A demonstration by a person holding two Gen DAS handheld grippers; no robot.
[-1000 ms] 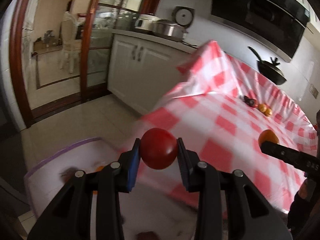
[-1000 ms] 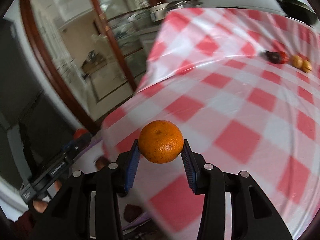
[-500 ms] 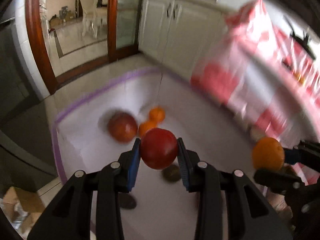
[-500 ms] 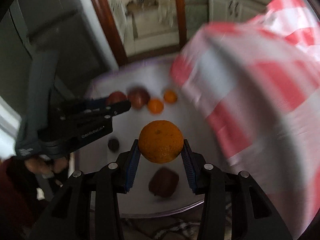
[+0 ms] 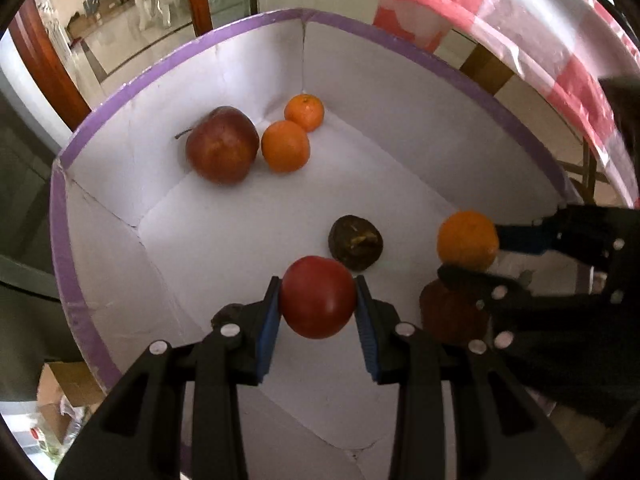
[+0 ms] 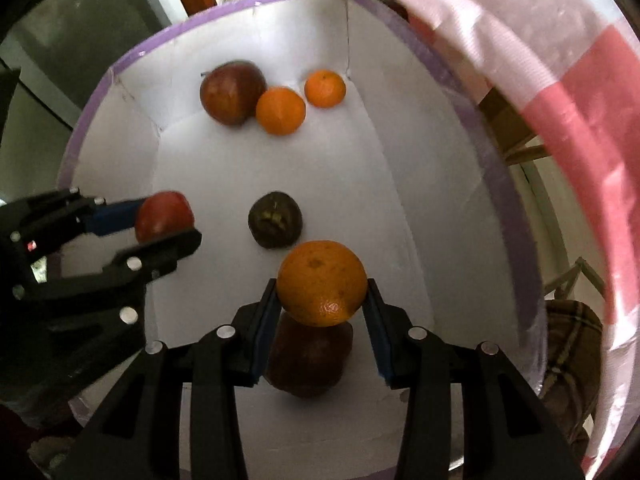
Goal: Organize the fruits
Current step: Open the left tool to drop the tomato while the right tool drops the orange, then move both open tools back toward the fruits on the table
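The left claw (image 5: 318, 314) is clenched on a red tomato (image 5: 318, 297), blue pads bearing on its two sides. The right claw (image 6: 322, 308) is clenched on an orange (image 6: 322, 288) in the same way. Both claws point steeply down into a white box with a purple rim (image 5: 140, 80), which stands beside and below the checked-cloth surface (image 6: 560, 100).

Step in hand, as judged: set both fruits down inside the box.

Box contents:
- Far corner: a red apple (image 5: 222, 150) with two small oranges (image 5: 286, 146) just beside it on the right.
- Middle of the floor: a dark brown fruit (image 6: 275, 219); its kind cannot be told.
- Directly under the right claw: a dark red fruit (image 6: 310, 356).

Procedure:
1. Shift the right claw off the dark red fruit before lowering. Bare white floor lies to its right, toward the box wall.
2. Lower the left claw onto the bare floor on the left of the dark brown fruit. A small dark object shows just behind its left finger; keep clear of it.
3. Keep the two claws apart; they hang near each other over the near half of the box.
4. Release only when each fruit sits on or just above the floor. A tomato bruises easily if dropped, and round fruit rolls.
5. Open the jaws fully and lift straight up.
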